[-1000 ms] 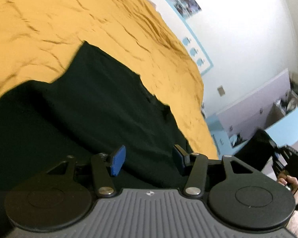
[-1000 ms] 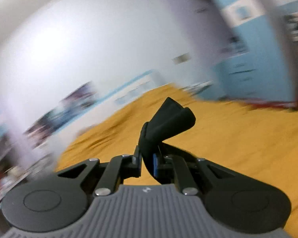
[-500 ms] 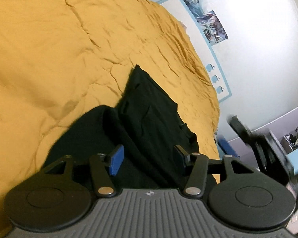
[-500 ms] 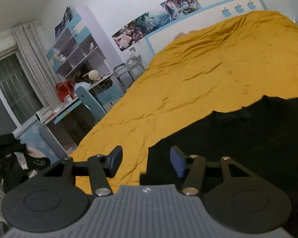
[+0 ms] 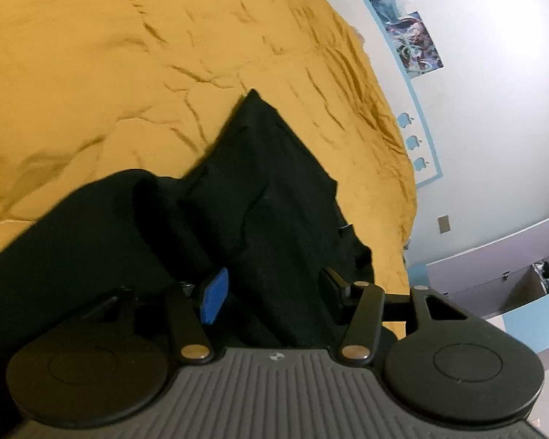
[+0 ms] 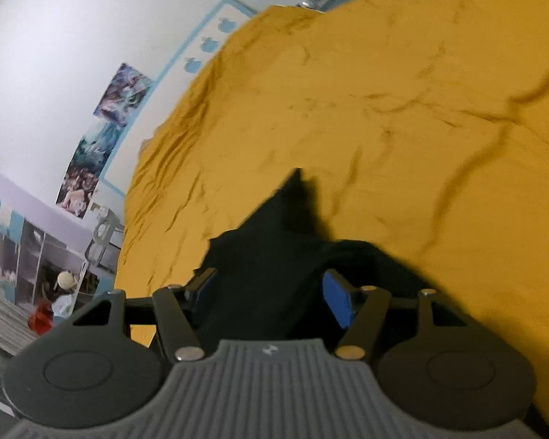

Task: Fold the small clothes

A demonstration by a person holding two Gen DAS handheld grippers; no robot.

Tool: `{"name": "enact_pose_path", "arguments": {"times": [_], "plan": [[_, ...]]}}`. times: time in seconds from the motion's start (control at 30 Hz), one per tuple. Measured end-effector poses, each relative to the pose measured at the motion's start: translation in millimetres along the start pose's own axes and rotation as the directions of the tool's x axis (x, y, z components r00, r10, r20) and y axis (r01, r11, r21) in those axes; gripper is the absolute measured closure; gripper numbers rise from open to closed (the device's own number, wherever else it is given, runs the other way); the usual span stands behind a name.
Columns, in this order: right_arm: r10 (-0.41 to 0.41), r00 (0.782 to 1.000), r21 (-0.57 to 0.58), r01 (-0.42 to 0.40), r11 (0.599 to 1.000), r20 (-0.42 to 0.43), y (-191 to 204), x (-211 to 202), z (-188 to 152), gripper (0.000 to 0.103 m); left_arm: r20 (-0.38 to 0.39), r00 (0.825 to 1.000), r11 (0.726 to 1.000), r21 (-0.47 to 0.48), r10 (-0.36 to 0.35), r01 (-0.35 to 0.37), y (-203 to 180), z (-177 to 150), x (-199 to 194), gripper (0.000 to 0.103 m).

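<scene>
Fingers of the left gripper [image 5: 272, 294] stand wide apart over the black garment [image 5: 267, 197], which lies rumpled on the yellow bed cover [image 5: 128, 55], likely freed to pick a new edge. Right gripper [image 6: 272, 298] likewise spreads its 2 fingers with cloth between them, gripping nothing; no containers show near the garment.

Dim, soft indoor light; fisheye-bent edges, right view slightly blurred.
</scene>
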State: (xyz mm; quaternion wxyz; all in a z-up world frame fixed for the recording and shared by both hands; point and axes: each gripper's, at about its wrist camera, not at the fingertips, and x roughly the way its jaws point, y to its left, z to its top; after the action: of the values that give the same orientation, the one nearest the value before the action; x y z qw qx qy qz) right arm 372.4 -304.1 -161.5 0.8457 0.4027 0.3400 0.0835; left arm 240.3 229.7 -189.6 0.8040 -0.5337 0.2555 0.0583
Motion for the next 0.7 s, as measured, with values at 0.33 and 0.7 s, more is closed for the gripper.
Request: {"name": "enact_pose_path", "arguments": {"times": [0.33,0.7], "plan": [[0.005,0.999,0.129,0.001,0.992,-0.046,-25,67,6,0.043,-0.01,0.997,0.997,-0.022,0.08,-0.08,2,1,18,0.04],[0.004,0.999,0.2,-0.011,0.98,0.035,-50,44,13,0.103,0.101,0.993,0.992,0.101,0.065,-0.075,-6,-11,-3,0.087]]}}
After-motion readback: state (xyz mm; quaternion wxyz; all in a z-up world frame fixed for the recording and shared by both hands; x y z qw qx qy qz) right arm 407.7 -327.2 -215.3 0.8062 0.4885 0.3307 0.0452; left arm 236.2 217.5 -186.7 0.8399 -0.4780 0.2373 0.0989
